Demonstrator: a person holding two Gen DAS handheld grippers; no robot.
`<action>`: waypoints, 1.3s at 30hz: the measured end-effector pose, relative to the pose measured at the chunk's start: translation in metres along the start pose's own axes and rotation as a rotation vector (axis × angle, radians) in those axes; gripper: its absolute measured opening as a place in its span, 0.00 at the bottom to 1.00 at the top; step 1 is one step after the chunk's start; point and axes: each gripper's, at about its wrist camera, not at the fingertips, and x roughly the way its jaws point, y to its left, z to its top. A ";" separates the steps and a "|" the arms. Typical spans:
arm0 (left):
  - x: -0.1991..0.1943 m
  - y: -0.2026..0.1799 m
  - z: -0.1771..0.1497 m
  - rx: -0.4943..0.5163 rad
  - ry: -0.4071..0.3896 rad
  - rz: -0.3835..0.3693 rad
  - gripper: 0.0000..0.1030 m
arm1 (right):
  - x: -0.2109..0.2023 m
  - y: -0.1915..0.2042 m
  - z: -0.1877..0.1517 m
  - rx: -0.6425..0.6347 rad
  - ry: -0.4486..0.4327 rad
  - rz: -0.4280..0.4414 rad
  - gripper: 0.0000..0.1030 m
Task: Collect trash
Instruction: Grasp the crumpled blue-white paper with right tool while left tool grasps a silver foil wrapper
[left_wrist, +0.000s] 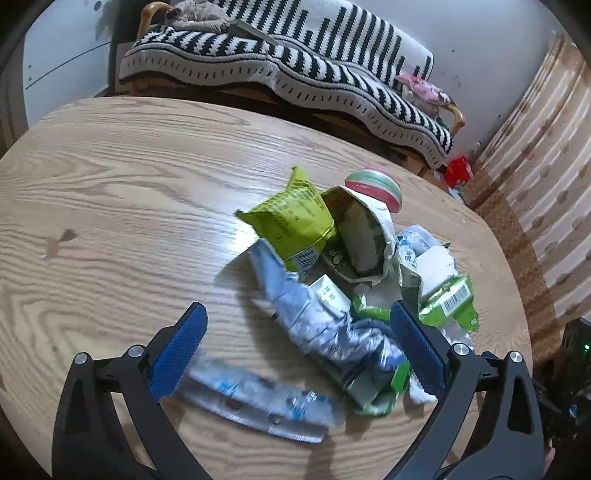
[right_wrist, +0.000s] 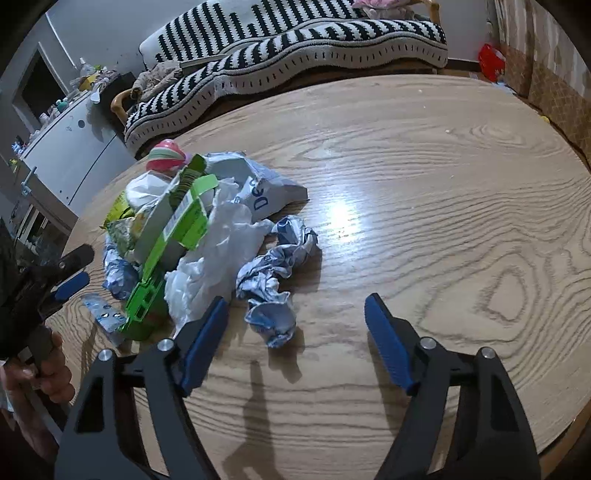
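Observation:
A heap of trash lies on the round wooden table: a yellow-green snack bag, a torn paper carton, a crumpled silver-blue wrapper, a flat foil strip and a green box. My left gripper is open, its jaws straddling the silver-blue wrapper. In the right wrist view the heap shows the green box, white plastic and a crumpled blue-white paper. My right gripper is open and empty, just near of that paper. The left gripper's fingers show at the left.
A pink-green striped ball sits behind the heap. A sofa with a black-and-white striped blanket stands beyond the table. A red object lies on the floor. A white cabinet stands at the left. The table edge is near right.

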 end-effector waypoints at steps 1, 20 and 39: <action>0.003 -0.002 0.000 0.002 0.007 0.002 0.93 | 0.002 0.001 0.001 -0.001 0.002 -0.001 0.68; 0.030 0.002 -0.007 -0.029 0.104 -0.027 0.31 | 0.017 0.028 -0.002 -0.075 0.038 0.028 0.22; -0.037 -0.022 -0.012 0.043 -0.062 -0.008 0.25 | -0.031 -0.016 -0.008 -0.024 -0.069 -0.009 0.21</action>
